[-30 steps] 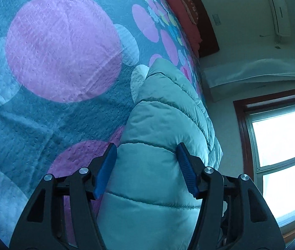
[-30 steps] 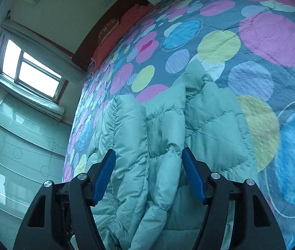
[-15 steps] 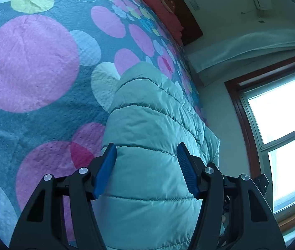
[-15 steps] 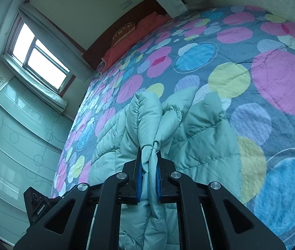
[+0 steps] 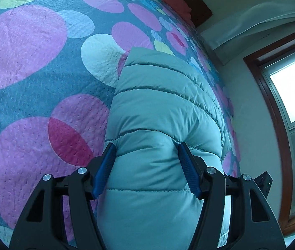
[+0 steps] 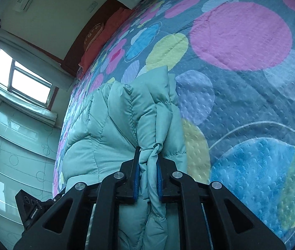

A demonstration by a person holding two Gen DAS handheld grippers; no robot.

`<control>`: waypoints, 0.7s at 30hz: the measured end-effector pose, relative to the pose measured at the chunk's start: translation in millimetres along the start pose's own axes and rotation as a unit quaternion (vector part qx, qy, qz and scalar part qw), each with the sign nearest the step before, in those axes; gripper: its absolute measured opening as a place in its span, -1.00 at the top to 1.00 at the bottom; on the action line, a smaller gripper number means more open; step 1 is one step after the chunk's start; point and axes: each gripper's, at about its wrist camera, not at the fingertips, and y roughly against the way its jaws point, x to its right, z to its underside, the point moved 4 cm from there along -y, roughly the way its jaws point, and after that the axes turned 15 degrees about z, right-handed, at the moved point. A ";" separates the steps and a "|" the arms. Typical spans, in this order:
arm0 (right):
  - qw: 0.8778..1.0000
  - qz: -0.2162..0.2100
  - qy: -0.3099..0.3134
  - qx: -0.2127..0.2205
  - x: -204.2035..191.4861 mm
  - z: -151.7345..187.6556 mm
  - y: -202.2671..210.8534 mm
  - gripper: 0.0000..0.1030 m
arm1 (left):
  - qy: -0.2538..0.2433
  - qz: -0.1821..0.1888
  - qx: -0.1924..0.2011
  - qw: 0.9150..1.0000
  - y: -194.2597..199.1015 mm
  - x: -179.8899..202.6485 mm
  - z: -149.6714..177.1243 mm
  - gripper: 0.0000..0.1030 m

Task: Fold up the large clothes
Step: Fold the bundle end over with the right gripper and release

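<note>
A mint-green quilted puffer jacket [image 5: 164, 108] lies on a bed with a dotted blue cover [image 5: 32, 95]. In the left wrist view my left gripper [image 5: 146, 166] is open, its blue pads on either side of a thick padded part of the jacket, pressing lightly into it. In the right wrist view my right gripper [image 6: 147, 175] is shut on a bunched fold of the jacket [image 6: 126, 114], which is gathered and lifted toward me. The rest of the jacket below both grippers is hidden.
The bed cover [image 6: 241, 83] stretches to the right of the jacket. Red pillows [image 6: 103, 35] and a dark headboard [image 5: 197, 10] are at the far end. A window [image 5: 293, 114] and wall run along the jacket's side. A pale glass-fronted wardrobe [image 6: 12, 137] stands by the bed.
My right gripper closed on a fold of the jacket and pulled it up and together. My left gripper stayed open and shifted along the padded part.
</note>
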 end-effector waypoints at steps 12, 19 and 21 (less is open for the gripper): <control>1.000 -0.005 0.003 -0.027 -0.7 60.3 69.6 -0.21 | -0.038 0.022 0.019 0.999 47.3 15.1 32.3 -0.19; 0.998 0.034 0.006 -0.055 22.1 84.0 29.6 0.16 | -0.038 -0.031 -0.010 0.999 28.1 -1.6 45.2 -0.20; 0.998 0.038 0.006 -0.049 25.7 85.7 22.3 0.16 | -0.039 -0.035 -0.018 0.998 20.9 -7.2 47.9 -0.21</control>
